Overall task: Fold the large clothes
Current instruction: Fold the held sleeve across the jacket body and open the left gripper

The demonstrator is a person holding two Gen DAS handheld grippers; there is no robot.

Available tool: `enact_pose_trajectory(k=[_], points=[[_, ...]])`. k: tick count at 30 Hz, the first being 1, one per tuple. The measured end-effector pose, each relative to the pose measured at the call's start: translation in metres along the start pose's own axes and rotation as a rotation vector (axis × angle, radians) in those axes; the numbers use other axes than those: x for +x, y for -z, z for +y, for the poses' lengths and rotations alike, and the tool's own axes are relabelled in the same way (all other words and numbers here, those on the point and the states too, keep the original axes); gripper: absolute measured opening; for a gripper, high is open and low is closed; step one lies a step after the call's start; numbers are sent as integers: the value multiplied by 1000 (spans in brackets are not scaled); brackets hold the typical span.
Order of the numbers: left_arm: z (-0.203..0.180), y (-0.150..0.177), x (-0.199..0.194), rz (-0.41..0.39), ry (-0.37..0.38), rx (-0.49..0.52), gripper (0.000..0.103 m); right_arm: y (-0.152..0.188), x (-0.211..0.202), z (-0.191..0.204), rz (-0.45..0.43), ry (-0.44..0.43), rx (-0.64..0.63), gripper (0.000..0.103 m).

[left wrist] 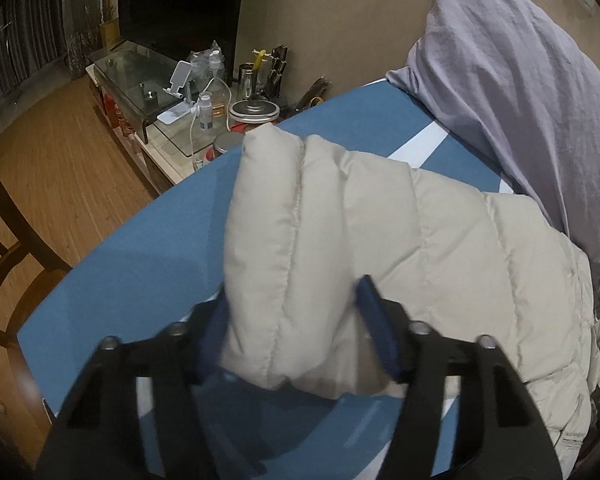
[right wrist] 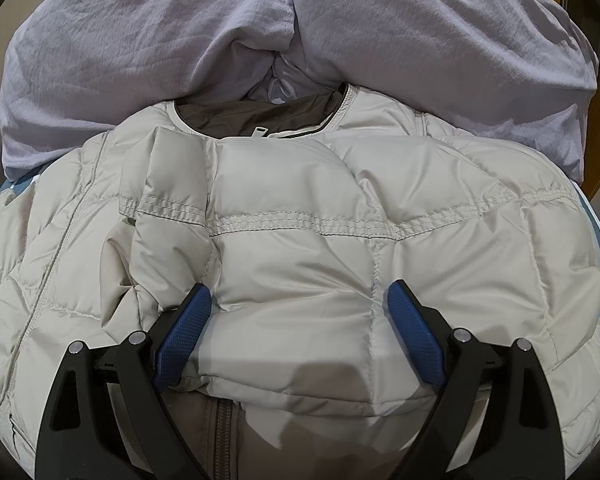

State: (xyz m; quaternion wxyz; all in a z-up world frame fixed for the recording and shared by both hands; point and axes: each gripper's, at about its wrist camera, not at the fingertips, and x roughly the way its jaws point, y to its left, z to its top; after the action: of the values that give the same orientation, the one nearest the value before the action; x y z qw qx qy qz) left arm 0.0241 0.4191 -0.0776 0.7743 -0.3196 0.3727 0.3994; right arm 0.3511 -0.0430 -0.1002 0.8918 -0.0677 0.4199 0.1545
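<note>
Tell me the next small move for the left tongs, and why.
Probably carry the sleeve across onto the jacket body. The left tongs hold it bunched and raised over the bed, while the right tongs straddle a fold already laid on the chest.

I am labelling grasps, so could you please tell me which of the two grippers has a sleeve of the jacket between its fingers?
The left gripper: its fingers flank the cream quilted puffer jacket's rolled sleeve, lifted above the blue sheet. The right gripper straddles the folded body.
</note>
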Motion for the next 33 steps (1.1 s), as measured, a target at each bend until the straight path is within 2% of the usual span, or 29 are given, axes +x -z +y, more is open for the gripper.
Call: enact_pose_trajectory(k=[2, 5, 9, 14, 18, 26, 33], points=[[-1, 0, -1, 8, 20, -14, 34, 0, -1, 0, -2, -3, 4, 92], [-7, -3, -9, 2, 23, -19, 24, -2, -2, 0, -5, -12, 10, 92], [-21, -9, -33, -37, 48, 5, 22, -1, -13, 1, 7, -19, -14, 92], [-50, -17, -74, -106, 125, 30, 21, 6, -40, -12, 11, -78, -1, 94], [-85, -16, -102, -140, 202, 62, 21, 15, -63, -24, -5, -93, -8, 95], [-178, 18, -135, -167, 345, 175, 20, 32, -93, -68, -27, -129, 24, 95], [-256, 45, -149, -158, 447, 270, 20, 49, -110, -112, -68, -105, 67, 95]])
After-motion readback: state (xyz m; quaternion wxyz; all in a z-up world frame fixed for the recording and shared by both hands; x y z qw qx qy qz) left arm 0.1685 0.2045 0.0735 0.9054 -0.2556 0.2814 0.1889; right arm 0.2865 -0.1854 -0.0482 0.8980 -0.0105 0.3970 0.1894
